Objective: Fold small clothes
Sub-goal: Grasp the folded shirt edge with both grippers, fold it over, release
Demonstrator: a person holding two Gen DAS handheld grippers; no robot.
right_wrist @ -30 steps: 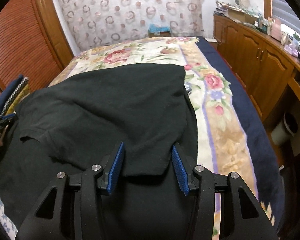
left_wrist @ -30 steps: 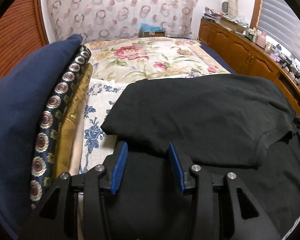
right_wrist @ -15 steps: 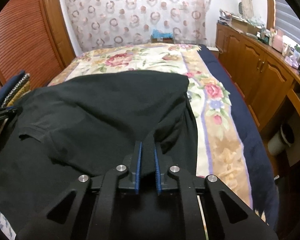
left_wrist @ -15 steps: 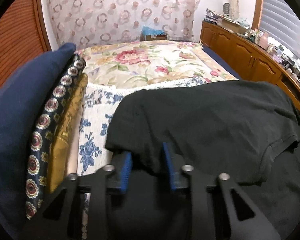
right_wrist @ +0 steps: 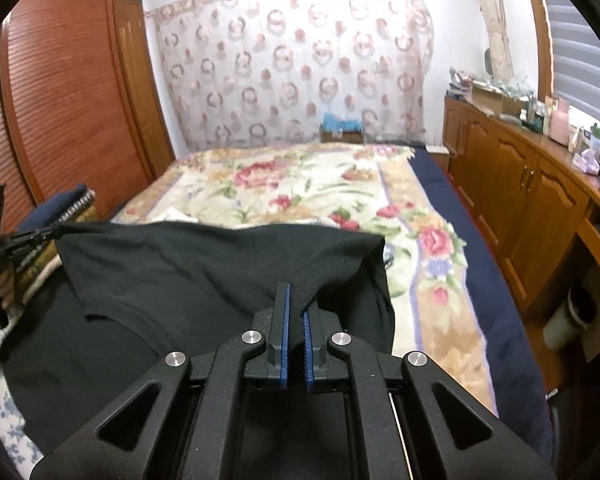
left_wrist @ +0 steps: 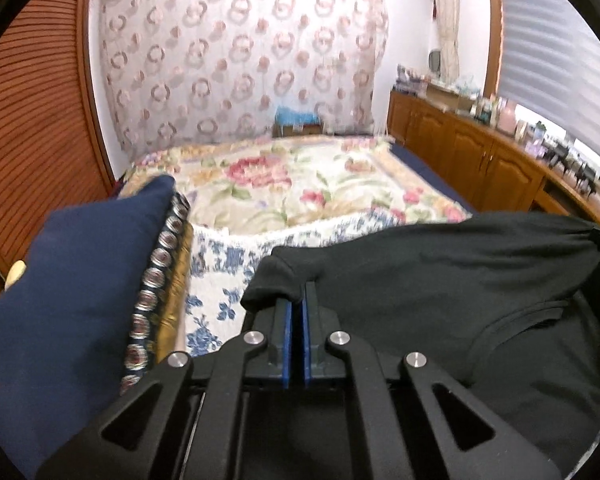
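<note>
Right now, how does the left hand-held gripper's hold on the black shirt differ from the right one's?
The left hand-held gripper pinches the black shirt at its left corner beside the blue-flowered cloth; the right hand-held gripper pinches the right corner over the floral bedspread. Both are shut on raised fabric.

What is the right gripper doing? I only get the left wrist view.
Observer: The right gripper is shut on a fold of the shirt's near edge.
Operator: Is that edge lifted between the two?
Observer: Yes; in the right wrist view it spans, raised, across to the left gripper.
Operator: Anything low on the right?
Observer: A white cylinder, perhaps a bin, under the cabinets.
</note>
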